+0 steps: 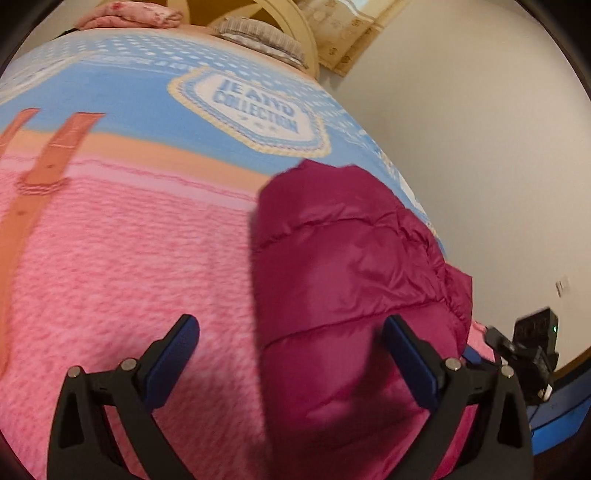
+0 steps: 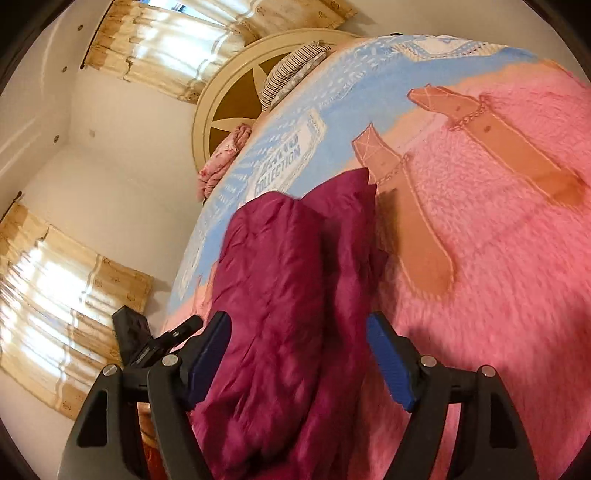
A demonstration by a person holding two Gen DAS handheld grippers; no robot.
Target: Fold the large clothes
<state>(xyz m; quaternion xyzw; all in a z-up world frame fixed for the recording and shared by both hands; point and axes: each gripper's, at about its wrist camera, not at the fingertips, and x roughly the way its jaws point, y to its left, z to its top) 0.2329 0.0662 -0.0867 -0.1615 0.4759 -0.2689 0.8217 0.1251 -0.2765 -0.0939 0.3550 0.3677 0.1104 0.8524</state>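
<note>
A magenta quilted puffer jacket (image 1: 351, 280) lies folded in a long bundle on the bed, near its edge. It also shows in the right wrist view (image 2: 291, 295). My left gripper (image 1: 291, 332) is open above the jacket's near end, its right finger over the fabric and its left finger over the blanket. My right gripper (image 2: 299, 328) is open and straddles the jacket's near end. Neither holds anything.
The bed carries a pink, orange and blue blanket (image 1: 122, 258) with a "COLLECTION" badge (image 1: 255, 110). A striped pillow (image 1: 255, 35) and a pink folded cloth (image 1: 129, 14) lie by the round headboard (image 2: 221, 96). Curtains (image 2: 55, 288) hang at the wall. The other gripper (image 1: 532, 347) shows at the bed's edge.
</note>
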